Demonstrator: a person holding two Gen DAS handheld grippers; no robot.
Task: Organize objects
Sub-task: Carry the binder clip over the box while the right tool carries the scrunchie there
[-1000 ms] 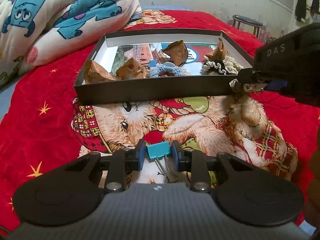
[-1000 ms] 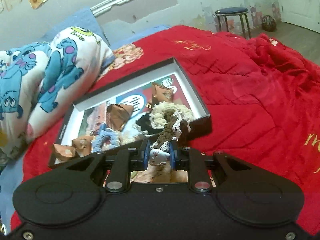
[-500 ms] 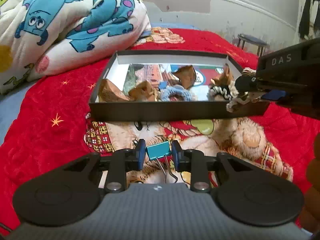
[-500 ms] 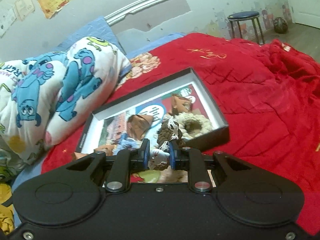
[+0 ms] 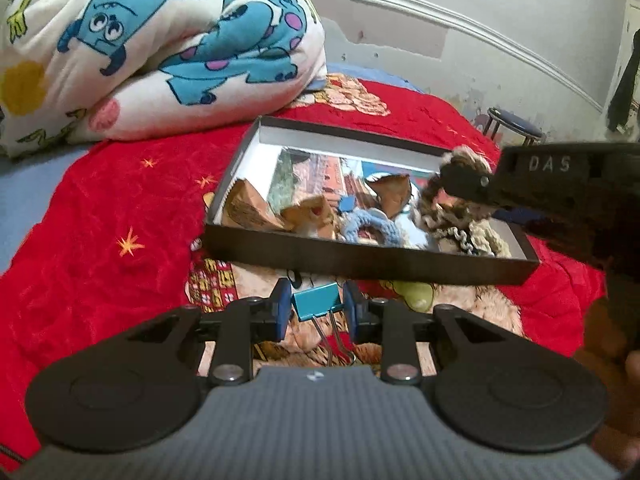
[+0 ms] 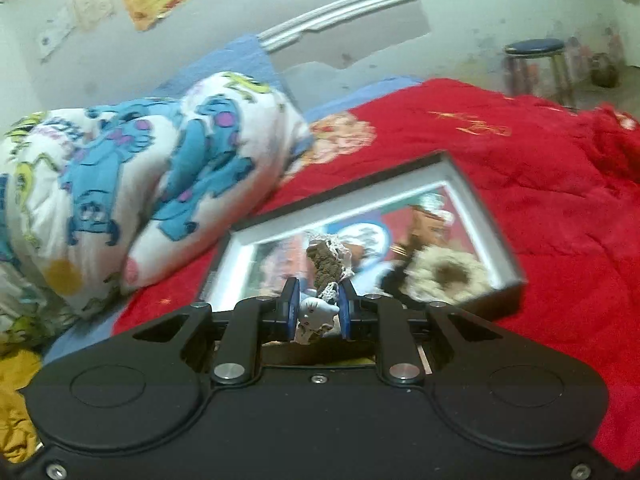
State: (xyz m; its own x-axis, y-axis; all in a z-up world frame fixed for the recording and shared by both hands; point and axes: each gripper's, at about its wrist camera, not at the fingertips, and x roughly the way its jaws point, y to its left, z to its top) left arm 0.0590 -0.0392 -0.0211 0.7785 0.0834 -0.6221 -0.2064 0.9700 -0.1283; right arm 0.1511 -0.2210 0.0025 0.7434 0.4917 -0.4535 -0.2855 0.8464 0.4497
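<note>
My left gripper [image 5: 316, 312] is shut on a blue binder clip [image 5: 316, 305], its wire handles pointing back at me, held above the bedspread just short of the black box [image 5: 360, 258]. My right gripper [image 6: 318, 310] is shut on a brown scrunchie with white lace trim [image 6: 326, 266] and a small white charm [image 6: 316, 310]. In the left wrist view that gripper [image 5: 460, 180] hangs over the box's right part with the scrunchie [image 5: 444, 204] dangling. Inside the box lie several folded brown paper shapes [image 5: 248, 208], a blue scrunchie [image 5: 370, 226] and a cream scrunchie [image 6: 444, 274].
The box rests on a red bedspread [image 5: 100, 248] with a cartoon print. A rolled white quilt with blue monsters [image 5: 160, 48] lies behind the box on the left. A stool [image 6: 536, 50] stands by the far wall. A hand [image 5: 612, 344] shows at the right edge.
Both grippers have risen and come closer to the box. The right gripper carried the brown scrunchie from the box's front right corner to above its inside. The clip stays gripped.
</note>
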